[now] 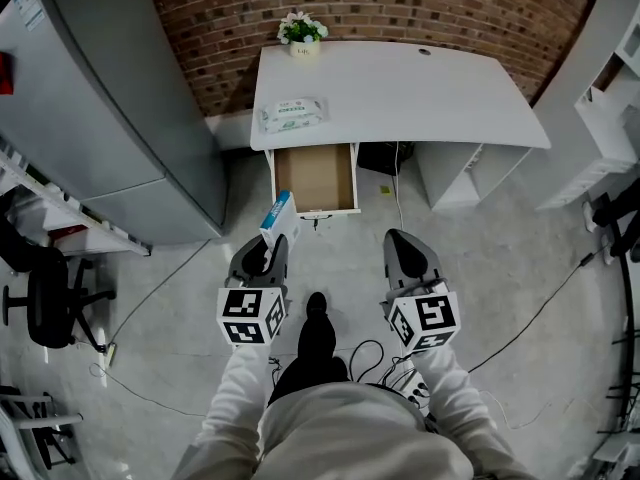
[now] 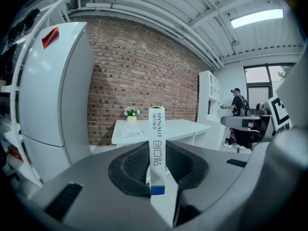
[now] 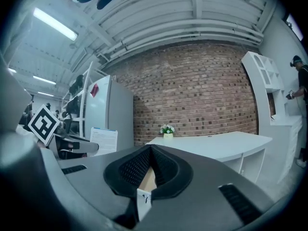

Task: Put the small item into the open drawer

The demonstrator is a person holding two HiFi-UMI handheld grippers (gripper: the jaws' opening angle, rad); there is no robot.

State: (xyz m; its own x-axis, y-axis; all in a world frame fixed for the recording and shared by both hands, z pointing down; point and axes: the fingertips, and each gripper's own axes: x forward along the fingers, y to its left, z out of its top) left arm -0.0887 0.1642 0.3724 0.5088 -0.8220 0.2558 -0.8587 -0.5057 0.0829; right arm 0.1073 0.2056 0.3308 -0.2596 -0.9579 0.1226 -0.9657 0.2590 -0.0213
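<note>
A slim white box with a blue end (image 1: 278, 218) stands upright between the jaws of my left gripper (image 1: 268, 248), which is shut on it. In the left gripper view the box (image 2: 157, 143) fills the middle and rises above the dark pads (image 2: 132, 170). The open drawer (image 1: 316, 178), wood-brown inside, juts from under the white desk (image 1: 400, 93) just ahead of the box. My right gripper (image 1: 404, 243) hangs level with the left one, to its right, shut with nothing in it. In its own view the right gripper (image 3: 150, 153) has its pads meeting.
A grey fridge (image 1: 100, 98) stands left of the desk. On the desk are a tissue pack (image 1: 292, 115) and a small flower pot (image 1: 302, 33). White shelving (image 1: 610, 118) is at the right, a black chair (image 1: 50, 298) at the left. Cables (image 1: 540, 313) trail over the floor.
</note>
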